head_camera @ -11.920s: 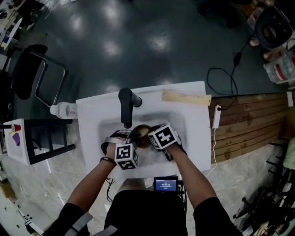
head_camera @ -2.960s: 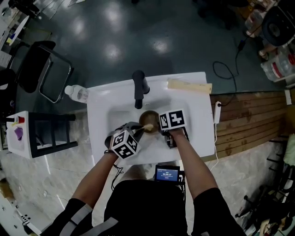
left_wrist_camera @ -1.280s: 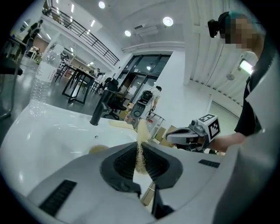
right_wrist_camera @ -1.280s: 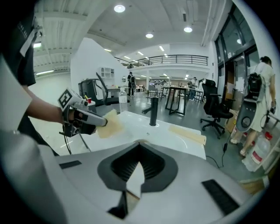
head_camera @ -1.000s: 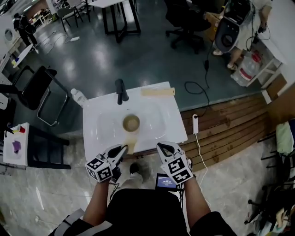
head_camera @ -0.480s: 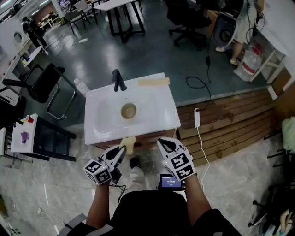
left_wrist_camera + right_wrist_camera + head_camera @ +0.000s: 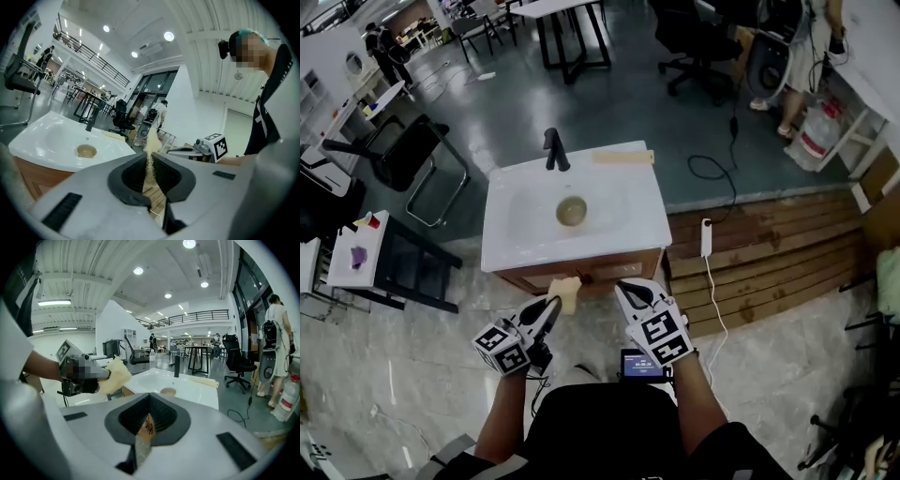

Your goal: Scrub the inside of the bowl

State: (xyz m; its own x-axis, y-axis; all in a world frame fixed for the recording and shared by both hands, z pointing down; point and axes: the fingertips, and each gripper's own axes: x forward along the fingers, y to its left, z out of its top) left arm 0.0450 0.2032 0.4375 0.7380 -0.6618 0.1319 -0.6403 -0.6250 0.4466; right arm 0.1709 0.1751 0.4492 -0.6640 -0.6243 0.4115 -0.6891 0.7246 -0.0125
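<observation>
Stepping back from the sink [image 7: 511, 251] is the big change here. A few seconds ago both grippers were down in it, right on the bowl. Over the last second the person has backed off, so now the bowl [image 7: 572, 210] sits upright on its own in the middle of the sink. It's straight ahead of both sets of tips and well apart from them.

The left gripper [image 7: 551, 305] is still clamped on the yellow sponge [image 7: 565, 292], which pokes out past its tips toward the sink. The right gripper [image 7: 623, 287] is just beside it on the right, jaws pressed together with nothing between them.

My read is that the scrubbing is either done or on pause. Nothing is steadying the bowl and the sponge is nowhere near it. If there's more to scrub, both grippers have to go back in. Can't tell from here how clean the inside is.
</observation>
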